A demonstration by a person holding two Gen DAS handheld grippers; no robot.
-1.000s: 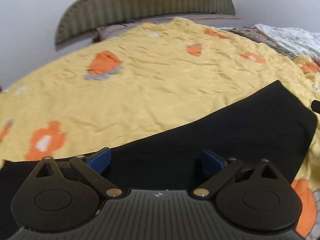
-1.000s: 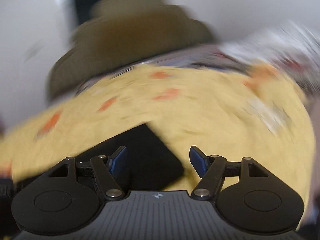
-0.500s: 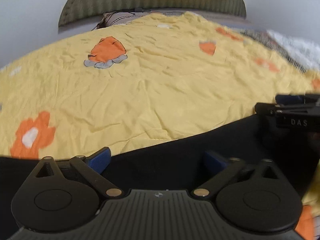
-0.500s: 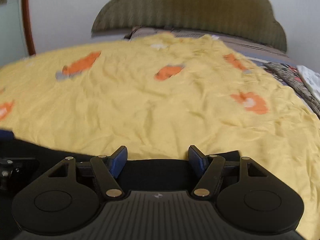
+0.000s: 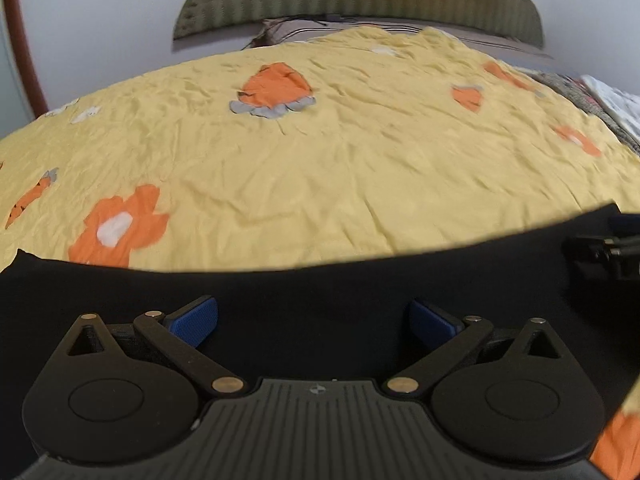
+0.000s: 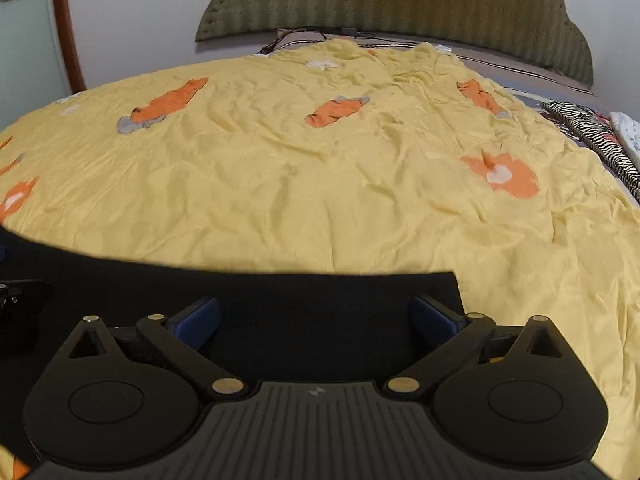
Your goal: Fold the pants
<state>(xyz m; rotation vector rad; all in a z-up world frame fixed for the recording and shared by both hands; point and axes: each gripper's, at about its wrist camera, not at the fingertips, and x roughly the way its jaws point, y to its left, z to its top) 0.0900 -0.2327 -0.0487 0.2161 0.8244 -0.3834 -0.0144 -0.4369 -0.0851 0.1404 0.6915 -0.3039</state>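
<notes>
While the black pants [image 5: 312,288] lie flat under and just ahead of both sets of fingers, the left gripper [image 5: 313,317] and right gripper [image 6: 316,315] are opening wide, apparently gripping nothing. Beyond the fingertips spreads a yellow bedspread [image 6: 320,184], then a green headboard [image 6: 400,0].

A home bedroom, wide bed under a crumpled yellow bedspread with orange flower patches [image 6: 320,184], scalloped olive padded headboard [image 6: 400,0] against a white wall at top of frame

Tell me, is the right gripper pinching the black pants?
Apart. In the right wrist view the right gripper is opening wide, and both blue pads stand clear above the flat black pants.
</notes>
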